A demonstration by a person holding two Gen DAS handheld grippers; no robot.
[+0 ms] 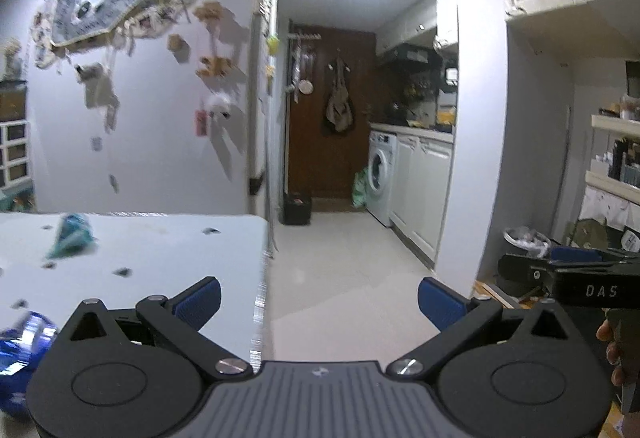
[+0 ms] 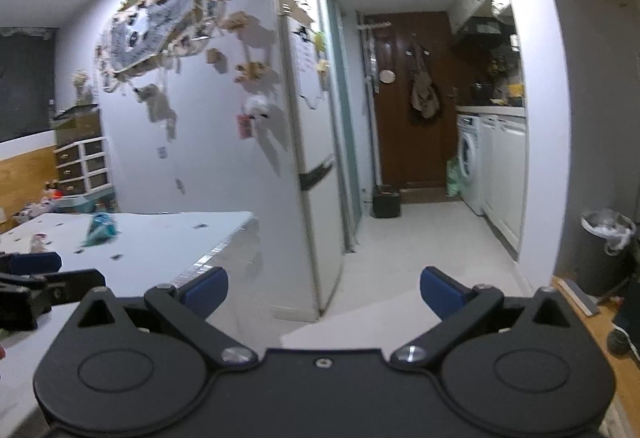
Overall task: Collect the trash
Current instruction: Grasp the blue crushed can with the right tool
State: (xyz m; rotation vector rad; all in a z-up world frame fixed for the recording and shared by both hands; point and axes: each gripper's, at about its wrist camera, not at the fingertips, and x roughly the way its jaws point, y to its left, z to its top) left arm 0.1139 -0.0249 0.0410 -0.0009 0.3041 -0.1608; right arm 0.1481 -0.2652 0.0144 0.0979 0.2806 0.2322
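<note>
Both claws hang wide apart with nothing between their blue pads, held level at the bench's near right corner and pointing down the hallway, not at the rubbish. The left claw (image 1: 319, 298) is the nearer one: a crumpled teal wrapper (image 1: 72, 236) lies ahead and to its left on the white bench (image 1: 168, 250), and a shiny blue wrapper (image 1: 24, 342) sits just beside its left arm at the frame edge. The right claw (image 2: 324, 292) hangs past the bench edge over the floor. The lined bin (image 2: 606, 250) stands well off to the right, against the wall. Nothing blocks the reach; small dark scraps dot the benchtop.
</note>
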